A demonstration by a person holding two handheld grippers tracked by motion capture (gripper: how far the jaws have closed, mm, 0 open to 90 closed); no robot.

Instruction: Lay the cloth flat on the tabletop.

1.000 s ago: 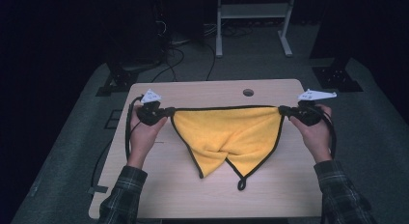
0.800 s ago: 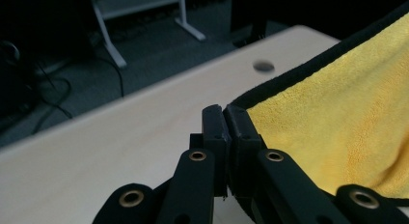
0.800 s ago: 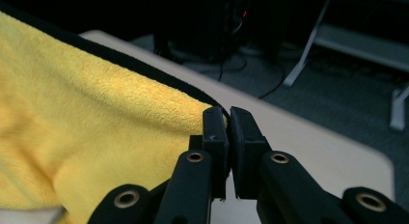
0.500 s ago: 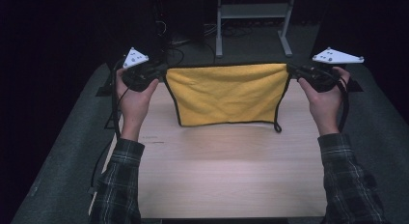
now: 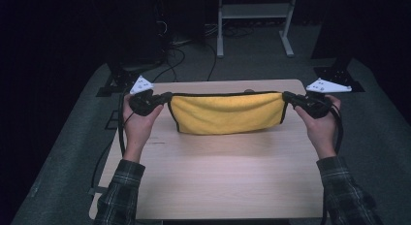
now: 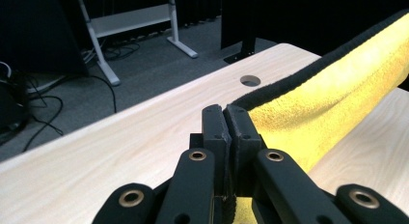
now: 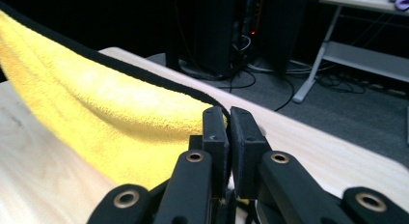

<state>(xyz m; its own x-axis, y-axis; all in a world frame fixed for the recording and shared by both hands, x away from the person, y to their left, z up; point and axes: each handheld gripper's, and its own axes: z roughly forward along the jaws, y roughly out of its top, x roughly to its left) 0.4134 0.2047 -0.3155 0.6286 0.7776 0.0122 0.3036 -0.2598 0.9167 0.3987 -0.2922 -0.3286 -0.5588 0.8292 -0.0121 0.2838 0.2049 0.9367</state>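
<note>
Nearest the camera, two forearms in plaid sleeves come up over the near edge of the pale wood-grain worktop, bare across its whole near half. Left hand carries the left gripper; in the left gripper view its black jaws are pressed together on the black-bound corner of a yellow terry microfibre cloth with black piping, the fabric trapped between the pads. Right hand carries the right gripper; the right gripper view shows the same pinch on the opposite corner of the cloth, hem running straight into the closed jaws. Cloth hangs between the two grippers over the far half of the worktop, top hem pulled taut and level, body sagging below it, lower edge at or just above the surface; contact cannot be told. Judgement: the corner grips and outward pull are there to keep the cloth spread flat and square so it can be laid or folded without bunching; holding it level keeps both sides even. Just beyond the cloth, a round cable hole sits in the worktop near its far edge. Past that edge, grey carpet with loose black cables, then a white metal frame stand against a dark background.
</note>
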